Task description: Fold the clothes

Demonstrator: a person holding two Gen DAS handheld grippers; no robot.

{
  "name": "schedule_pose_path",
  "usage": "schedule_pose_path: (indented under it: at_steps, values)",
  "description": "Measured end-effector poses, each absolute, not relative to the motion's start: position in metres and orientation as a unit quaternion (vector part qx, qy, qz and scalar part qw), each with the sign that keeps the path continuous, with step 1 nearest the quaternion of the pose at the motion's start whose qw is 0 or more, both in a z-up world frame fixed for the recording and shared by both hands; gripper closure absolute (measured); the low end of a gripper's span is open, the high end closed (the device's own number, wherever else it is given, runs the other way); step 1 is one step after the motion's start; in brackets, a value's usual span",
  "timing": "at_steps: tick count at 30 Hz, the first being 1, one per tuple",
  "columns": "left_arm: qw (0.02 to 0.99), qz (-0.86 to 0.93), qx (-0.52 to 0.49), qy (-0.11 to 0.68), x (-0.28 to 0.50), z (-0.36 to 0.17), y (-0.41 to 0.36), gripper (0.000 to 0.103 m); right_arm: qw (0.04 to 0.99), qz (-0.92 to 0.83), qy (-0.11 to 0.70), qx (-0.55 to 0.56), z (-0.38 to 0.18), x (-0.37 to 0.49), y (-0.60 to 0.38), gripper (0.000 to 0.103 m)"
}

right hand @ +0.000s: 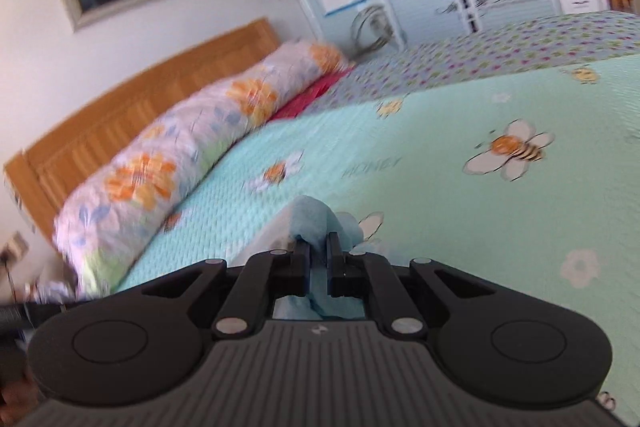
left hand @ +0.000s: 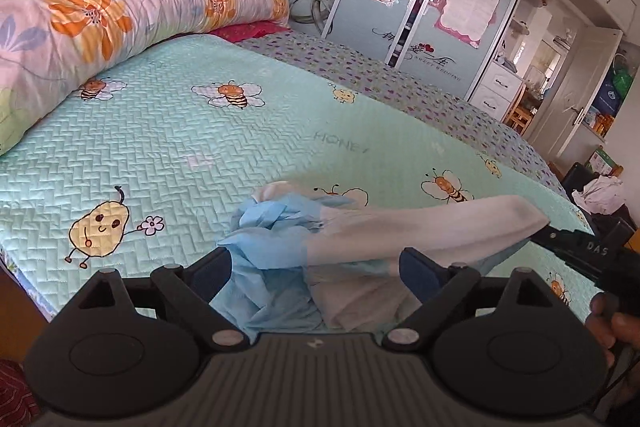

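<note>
In left view, right claw point(left hand: 538, 225) (gripping garment point(left hand: 304, 247))

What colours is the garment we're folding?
Light blue and white garment, clearest in the left wrist view.

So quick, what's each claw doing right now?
Left claw: open, with the garment lying between its fingers.
Right claw: shut on the garment.

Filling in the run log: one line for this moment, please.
task: fold clothes | left gripper: open around blue-and-white garment | right gripper: shut on garment | surface: bee-print quilt
</note>
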State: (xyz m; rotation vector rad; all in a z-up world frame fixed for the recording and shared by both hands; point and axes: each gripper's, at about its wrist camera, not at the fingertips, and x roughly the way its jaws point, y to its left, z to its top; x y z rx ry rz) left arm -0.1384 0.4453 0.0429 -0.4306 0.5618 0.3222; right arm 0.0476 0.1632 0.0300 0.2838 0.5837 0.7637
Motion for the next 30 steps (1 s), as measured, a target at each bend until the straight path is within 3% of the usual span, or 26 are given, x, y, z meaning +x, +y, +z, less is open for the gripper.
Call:
schedule_pose_path:
  at_steps: [4,6,13,15,18,20,25,26,27,29,30]
  values:
    - [0.927,0.153,-0.208,0.272,-0.142,0.045,0.434,0.009,0.879,0.33,0.312,0.143,0.018,0.051,0.144,0.091]
    - [0.928,0.149,-0.204,0.274,-0.143,0.045,0.426,0.009,0.885,0.304,0.33,0.126,0.005,0.045,0.145,0.075]
    - [0.912,0.163,-0.224,0.301,-0.14,0.017,0.429,0.009,0.866,0.34,0.35,0.111,-0.024,0.022,0.166,0.06]
    - [0.91,0.164,-0.226,0.306,-0.139,0.012,0.431,0.009,0.857,0.366,0.351,0.09,-0.027,0.016,0.187,0.042]
    - [0.908,0.166,-0.227,0.312,-0.141,0.007,0.434,0.009,0.84,0.413,0.35,0.039,-0.035,0.007,0.229,0.032]
    - [0.905,0.174,-0.227,0.314,-0.143,0.003,0.437,0.009,0.841,0.419,0.341,-0.013,-0.041,0.003,0.257,0.032]
    - [0.895,0.188,-0.244,0.323,-0.152,-0.01,0.448,0.009,0.85,0.404,0.337,-0.001,-0.047,0.019,0.259,0.032]
    - [0.893,0.19,-0.246,0.325,-0.154,-0.012,0.451,0.009,0.852,0.401,0.337,0.001,-0.048,0.022,0.259,0.04]
    - [0.891,0.192,-0.249,0.327,-0.155,-0.015,0.452,0.009,0.854,0.398,0.336,0.003,-0.049,0.025,0.259,0.065]
    - [0.888,0.193,-0.254,0.331,-0.157,-0.019,0.456,0.009,0.857,0.391,0.334,0.008,-0.051,0.032,0.26,0.092]
    - [0.887,0.194,-0.256,0.333,-0.157,-0.022,0.458,0.009,0.859,0.388,0.334,0.01,-0.052,0.035,0.26,0.094]
